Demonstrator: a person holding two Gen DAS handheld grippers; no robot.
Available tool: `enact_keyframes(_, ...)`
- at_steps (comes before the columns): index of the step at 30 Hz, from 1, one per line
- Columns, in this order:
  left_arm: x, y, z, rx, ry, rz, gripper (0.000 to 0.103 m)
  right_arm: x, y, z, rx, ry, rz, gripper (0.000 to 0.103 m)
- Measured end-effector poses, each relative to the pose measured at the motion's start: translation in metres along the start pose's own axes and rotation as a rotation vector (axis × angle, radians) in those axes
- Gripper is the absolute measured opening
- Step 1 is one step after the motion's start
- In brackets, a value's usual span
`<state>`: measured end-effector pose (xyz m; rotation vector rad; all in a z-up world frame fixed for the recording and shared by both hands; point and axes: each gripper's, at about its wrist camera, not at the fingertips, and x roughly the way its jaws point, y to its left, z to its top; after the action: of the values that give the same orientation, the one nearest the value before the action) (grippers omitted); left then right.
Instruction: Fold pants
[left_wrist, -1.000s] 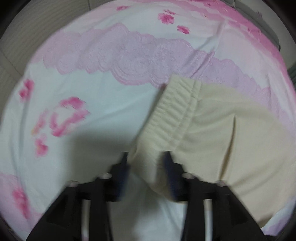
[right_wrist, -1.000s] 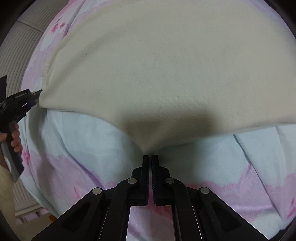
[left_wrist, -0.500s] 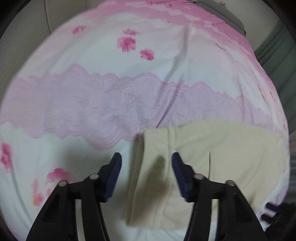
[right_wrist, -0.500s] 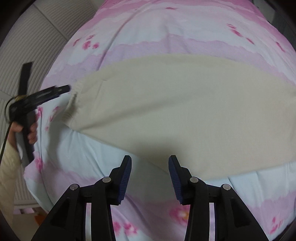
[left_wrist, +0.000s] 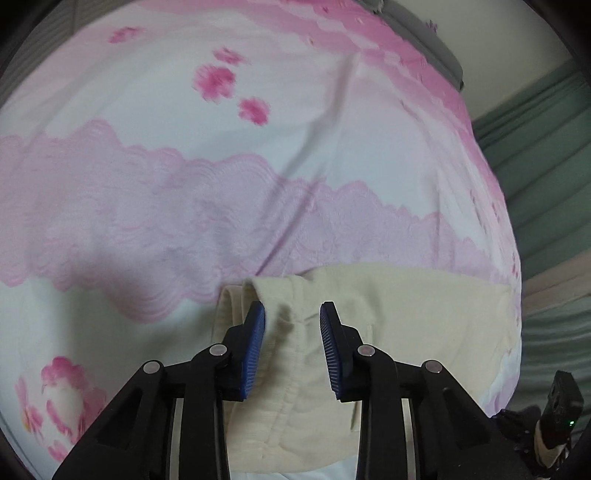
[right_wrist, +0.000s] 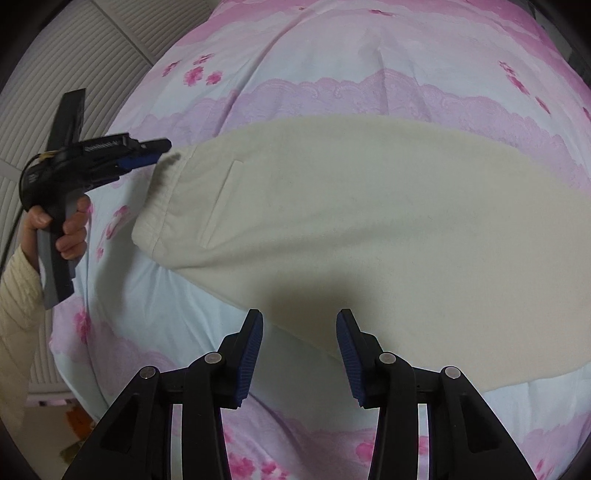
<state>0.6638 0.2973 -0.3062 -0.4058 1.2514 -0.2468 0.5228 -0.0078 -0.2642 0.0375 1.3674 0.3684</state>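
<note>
Cream pants (right_wrist: 351, 221) lie folded lengthwise on a pink and white bedspread (right_wrist: 332, 66). Their elastic waistband (right_wrist: 159, 206) is at the left, with a pocket seam beside it. My left gripper (left_wrist: 291, 321) is open and hovers just over the waistband corner (left_wrist: 284, 295); the cloth shows between its blue pads. It also shows in the right wrist view (right_wrist: 144, 157), at the waistband's far corner. My right gripper (right_wrist: 299, 332) is open and empty, just above the near edge of the pants.
The bedspread (left_wrist: 184, 184) covers the whole bed and has flower prints and lace-pattern bands. A ribbed white wall panel (right_wrist: 74, 55) is at the left. Green fabric (left_wrist: 546, 184) hangs beyond the bed's right edge.
My right gripper opened, let go of the pants' near edge and pulled back. My left gripper stayed open and moved along the waistband. The pants now lie flat.
</note>
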Motion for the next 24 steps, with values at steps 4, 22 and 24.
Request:
enact_keyframes(4,0.023,0.003,0.003,0.01,0.07,0.001,0.03,0.008,0.001,0.002,0.011,0.023,-0.002,0.043)
enact_keyframes(22,0.017,0.014,0.002,0.017,-0.059,0.32,0.032,0.003,0.007,0.006,-0.004,0.0,-0.055,0.043)
enact_keyframes(24,0.009,0.011,0.0,0.056,-0.067,0.38,0.053,0.003,0.007,0.007,-0.002,-0.002,-0.094,0.043)
